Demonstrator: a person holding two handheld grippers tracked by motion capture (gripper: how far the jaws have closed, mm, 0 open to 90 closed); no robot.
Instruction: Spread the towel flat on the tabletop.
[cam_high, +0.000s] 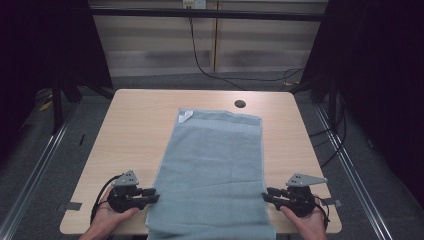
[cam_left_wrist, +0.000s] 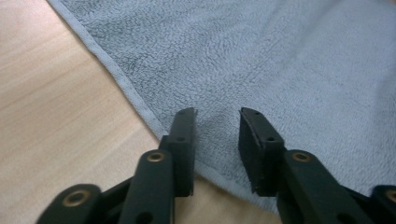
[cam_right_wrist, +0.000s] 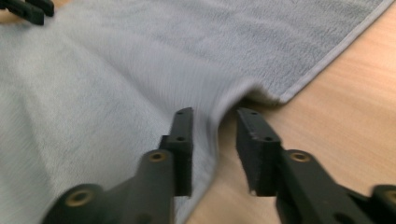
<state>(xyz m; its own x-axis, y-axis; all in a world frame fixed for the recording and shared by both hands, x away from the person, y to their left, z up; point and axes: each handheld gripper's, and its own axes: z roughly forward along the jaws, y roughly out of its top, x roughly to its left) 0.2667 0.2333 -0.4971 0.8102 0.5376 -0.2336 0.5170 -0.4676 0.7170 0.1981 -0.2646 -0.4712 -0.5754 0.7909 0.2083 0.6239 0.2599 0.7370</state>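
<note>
A grey-blue towel (cam_high: 210, 170) is spread lengthwise down the middle of the wooden table (cam_high: 135, 125), its near end hanging over the near edge and a small white label (cam_high: 185, 115) seen at its far left corner. The left gripper (cam_high: 152, 192) is held in the person's left hand (cam_high: 107, 217) at the towel's near left edge; in the left gripper view its fingers (cam_left_wrist: 184, 135) are seen parted over the hem, with terry cloth in the gap but not pinched. The right gripper (cam_high: 266, 194) is held in the right hand (cam_high: 312, 222) at the near right edge; its fingers (cam_right_wrist: 182, 135) are released too, and the hem is raised in a soft fold between them.
</note>
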